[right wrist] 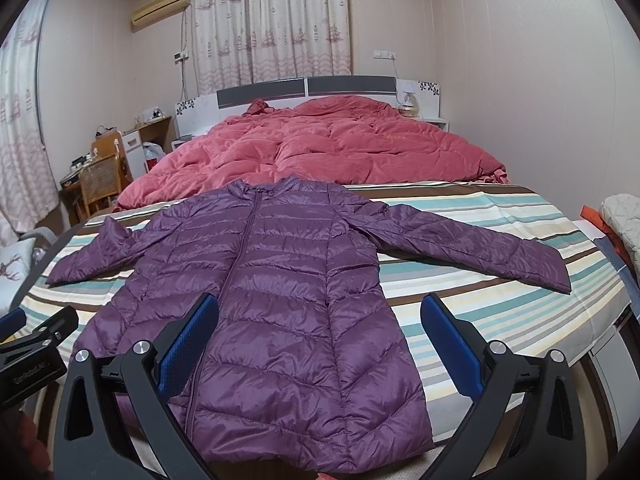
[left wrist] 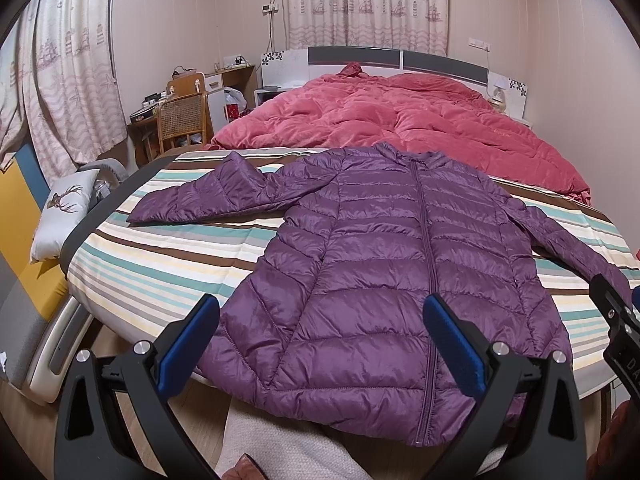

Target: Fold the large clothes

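Note:
A purple quilted down jacket [left wrist: 384, 264] lies flat and zipped, front up, on the striped sheet [left wrist: 160, 256] at the foot of the bed, both sleeves spread outward. It also shows in the right wrist view [right wrist: 280, 288]. My left gripper [left wrist: 320, 316] is open and empty, hovering above the jacket's hem. My right gripper [right wrist: 320, 316] is open and empty, also above the hem, over the jacket's right half. The right gripper shows at the edge of the left wrist view [left wrist: 616, 320]; the left one shows at the edge of the right wrist view [right wrist: 36, 340].
A rumpled pink duvet [left wrist: 400, 120] covers the far half of the bed up to the headboard [left wrist: 400, 58]. A deer-print pillow [left wrist: 60, 212] lies off the bed's left side. A chair and desk [left wrist: 184, 120] stand far left. Folded clothes [right wrist: 624, 224] sit at the right edge.

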{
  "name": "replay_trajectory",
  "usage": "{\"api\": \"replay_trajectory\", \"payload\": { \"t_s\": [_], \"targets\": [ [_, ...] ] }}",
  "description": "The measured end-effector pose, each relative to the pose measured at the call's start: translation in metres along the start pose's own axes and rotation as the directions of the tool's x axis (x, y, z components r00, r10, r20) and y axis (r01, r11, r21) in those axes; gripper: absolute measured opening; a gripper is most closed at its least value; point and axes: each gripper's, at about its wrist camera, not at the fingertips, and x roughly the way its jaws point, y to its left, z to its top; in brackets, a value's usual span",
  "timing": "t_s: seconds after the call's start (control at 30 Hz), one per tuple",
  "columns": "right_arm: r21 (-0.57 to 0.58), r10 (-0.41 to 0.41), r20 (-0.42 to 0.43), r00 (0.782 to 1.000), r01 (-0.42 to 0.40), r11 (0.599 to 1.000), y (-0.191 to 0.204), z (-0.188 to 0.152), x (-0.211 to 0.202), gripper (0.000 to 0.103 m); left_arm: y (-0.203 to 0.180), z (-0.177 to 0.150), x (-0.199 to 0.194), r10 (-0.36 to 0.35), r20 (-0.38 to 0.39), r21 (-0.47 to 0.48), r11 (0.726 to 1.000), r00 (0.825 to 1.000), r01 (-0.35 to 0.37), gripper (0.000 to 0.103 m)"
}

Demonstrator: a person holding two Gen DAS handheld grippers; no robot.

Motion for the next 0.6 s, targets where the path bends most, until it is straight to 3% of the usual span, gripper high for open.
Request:
{"api": "replay_trajectory", "payload": {
  "t_s": [0.6],
  "targets": [
    [0.003,0.002,-0.005,1.0,-0.002,1.0,-0.001,0.0013,0.0005,0.1,-0.0015,0.0002,-0.0012,-0.008,0.001,0.001,1.0,1.0,0.008,0.101]
  ]
}}
